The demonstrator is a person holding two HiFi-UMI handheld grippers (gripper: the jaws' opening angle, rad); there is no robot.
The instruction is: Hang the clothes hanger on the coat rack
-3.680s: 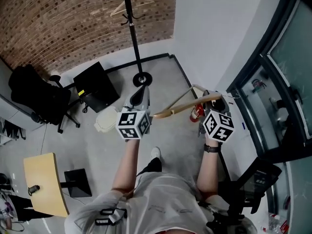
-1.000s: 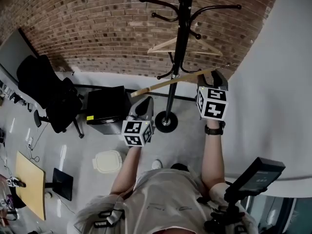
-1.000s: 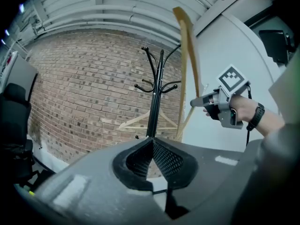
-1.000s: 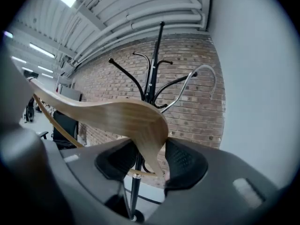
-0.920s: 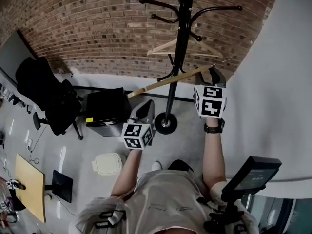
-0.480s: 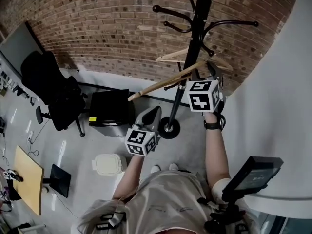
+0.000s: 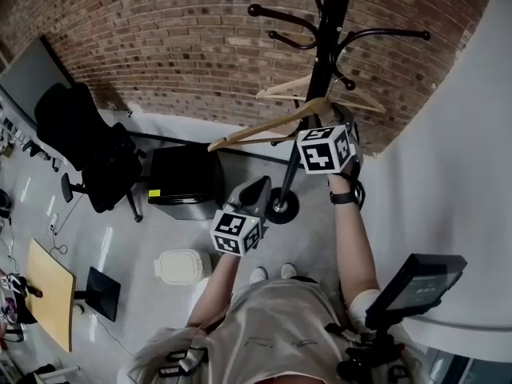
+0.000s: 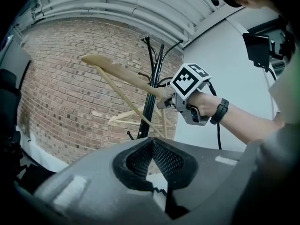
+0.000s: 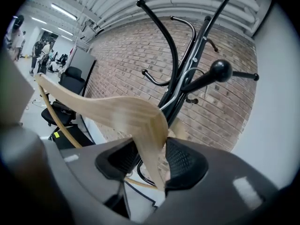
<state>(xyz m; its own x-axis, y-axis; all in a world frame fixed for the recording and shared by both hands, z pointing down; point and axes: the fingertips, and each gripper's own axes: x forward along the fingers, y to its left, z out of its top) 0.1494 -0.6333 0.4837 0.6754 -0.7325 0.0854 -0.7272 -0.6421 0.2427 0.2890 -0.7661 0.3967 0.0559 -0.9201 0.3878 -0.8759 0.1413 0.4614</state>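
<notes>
Brick wall [image 7: 160,38], grey floor [image 7: 128,246], coat rack [image 7: 323,62], office chair [image 7: 88,154]

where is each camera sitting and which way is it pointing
Left gripper view: rides the left gripper, looks ahead at the coat rack; shows its own shut fingers, plus the right gripper and right forearm.
Right gripper view: rides the right gripper, looks at the rack's hooks; its fingers clamp the wooden hanger.
Head view: on the person's head, looks steeply down; shows torso, left forearm, right forearm, both grippers.
Shared: all three see the coat rack and the held hanger.
</notes>
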